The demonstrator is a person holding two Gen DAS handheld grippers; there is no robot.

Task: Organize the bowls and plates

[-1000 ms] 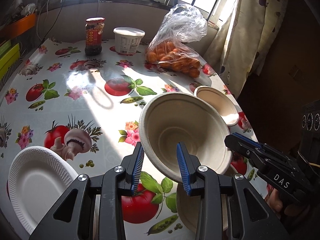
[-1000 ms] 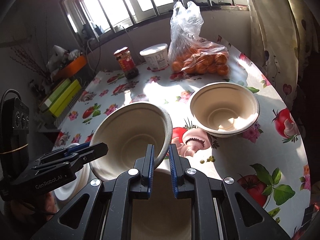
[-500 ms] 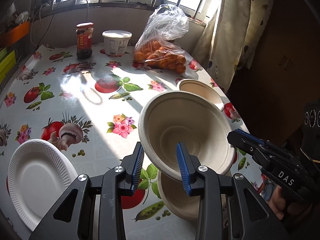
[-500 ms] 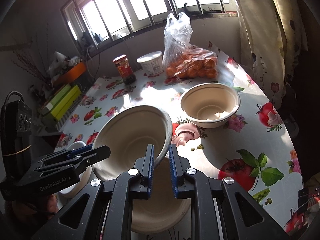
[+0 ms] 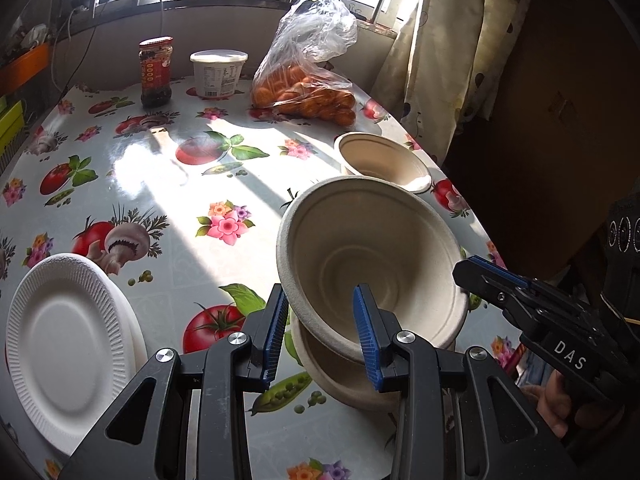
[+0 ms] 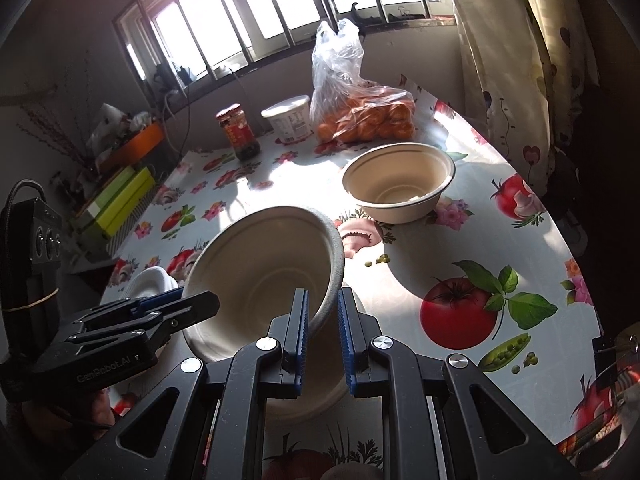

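left gripper (image 5: 320,332): fingers wide, astride rim of tilted bowl (image 5: 372,264)
right gripper (image 6: 323,330): narrow, pinching the bowl's rim
below: second bowl (image 5: 340,376) on table (image 5: 160,184)

Counter (image 5: 172,236): oilcloth printed with tomatoes, mushrooms, flowers. On it: white plates (image 5: 68,344), stacked, near left; jar (image 5: 156,72), tub (image 5: 218,74) and bag of oranges (image 5: 308,88) along the far edge; one bowl (image 5: 382,162) at right; another bowl (image 5: 340,380) at the near edge.
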